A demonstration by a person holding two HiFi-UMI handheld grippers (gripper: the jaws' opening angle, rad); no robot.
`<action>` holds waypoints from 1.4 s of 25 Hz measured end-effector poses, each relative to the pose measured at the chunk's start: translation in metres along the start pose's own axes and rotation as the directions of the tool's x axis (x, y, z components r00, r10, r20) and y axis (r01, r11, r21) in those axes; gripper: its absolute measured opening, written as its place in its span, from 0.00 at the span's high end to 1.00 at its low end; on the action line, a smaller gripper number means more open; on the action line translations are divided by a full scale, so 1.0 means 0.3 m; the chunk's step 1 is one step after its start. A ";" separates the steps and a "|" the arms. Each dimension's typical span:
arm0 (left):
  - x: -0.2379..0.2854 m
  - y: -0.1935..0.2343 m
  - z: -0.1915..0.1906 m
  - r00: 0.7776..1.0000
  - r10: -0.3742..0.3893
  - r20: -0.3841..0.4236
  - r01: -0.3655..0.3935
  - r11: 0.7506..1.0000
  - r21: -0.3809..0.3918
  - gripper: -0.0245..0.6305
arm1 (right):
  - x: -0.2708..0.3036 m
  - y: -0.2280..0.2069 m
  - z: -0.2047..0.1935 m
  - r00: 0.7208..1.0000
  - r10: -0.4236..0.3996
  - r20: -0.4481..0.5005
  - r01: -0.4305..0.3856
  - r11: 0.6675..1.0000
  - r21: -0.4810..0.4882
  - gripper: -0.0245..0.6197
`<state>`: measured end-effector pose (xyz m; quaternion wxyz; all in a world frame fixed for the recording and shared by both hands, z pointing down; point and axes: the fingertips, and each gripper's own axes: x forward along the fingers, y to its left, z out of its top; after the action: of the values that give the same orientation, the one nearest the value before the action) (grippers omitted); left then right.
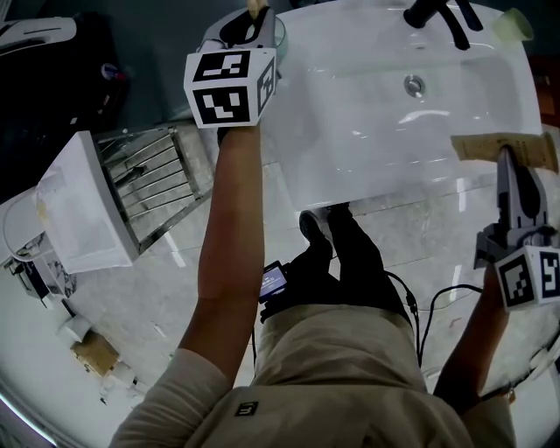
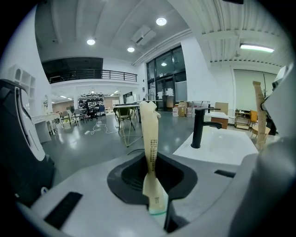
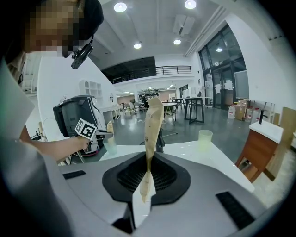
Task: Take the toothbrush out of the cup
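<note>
Left tongs [image 2: 156, 206] pinch the wrapped toothbrush [image 2: 150, 139] standing in a mostly hidden cup [image 3: 110, 146]. Right tongs [image 3: 144, 194] clamp another wrapped toothbrush [image 3: 151, 125].

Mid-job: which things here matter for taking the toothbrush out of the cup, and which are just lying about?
Job: left gripper, shut on wrapped toothbrush; pale cup at its foot; right gripper, holding a second wrapped toothbrush.
Lying about: green cup, black faucet, sink, metal rack.
</note>
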<state>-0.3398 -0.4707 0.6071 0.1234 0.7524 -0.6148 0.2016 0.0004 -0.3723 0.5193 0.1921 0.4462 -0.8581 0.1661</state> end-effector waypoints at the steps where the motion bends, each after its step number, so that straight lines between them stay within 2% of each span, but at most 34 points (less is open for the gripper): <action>1: -0.007 0.000 0.001 1.000 0.002 0.005 -0.002 1.000 -0.003 0.90 | -0.005 0.004 0.001 1.000 -0.001 0.001 0.001 1.000 -0.001 0.92; 9: -0.082 0.011 0.050 0.998 0.017 0.056 -0.016 1.000 -0.025 0.92 | -0.058 0.036 0.017 1.000 -0.018 0.013 0.018 1.000 0.007 0.92; 21: -0.271 0.015 0.236 0.986 0.033 0.163 -0.032 0.999 -0.008 0.92 | -0.184 0.109 0.134 0.996 -0.016 0.087 0.018 1.000 -0.024 0.92; 28: -0.475 0.005 0.380 0.971 0.042 0.234 -0.048 0.999 0.022 0.92 | -0.288 0.185 0.226 0.989 0.008 0.148 -0.001 0.999 -0.050 0.92; 35: -0.798 -0.017 0.557 0.944 0.029 0.330 -0.044 0.998 0.039 0.92 | -0.446 0.330 0.384 0.969 0.058 0.242 -0.036 0.995 -0.096 0.92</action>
<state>-0.3484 -0.3324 0.3499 -0.0021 0.7667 -0.6358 0.0893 -0.0320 -0.2768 0.3438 0.1013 0.4336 -0.8922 0.0752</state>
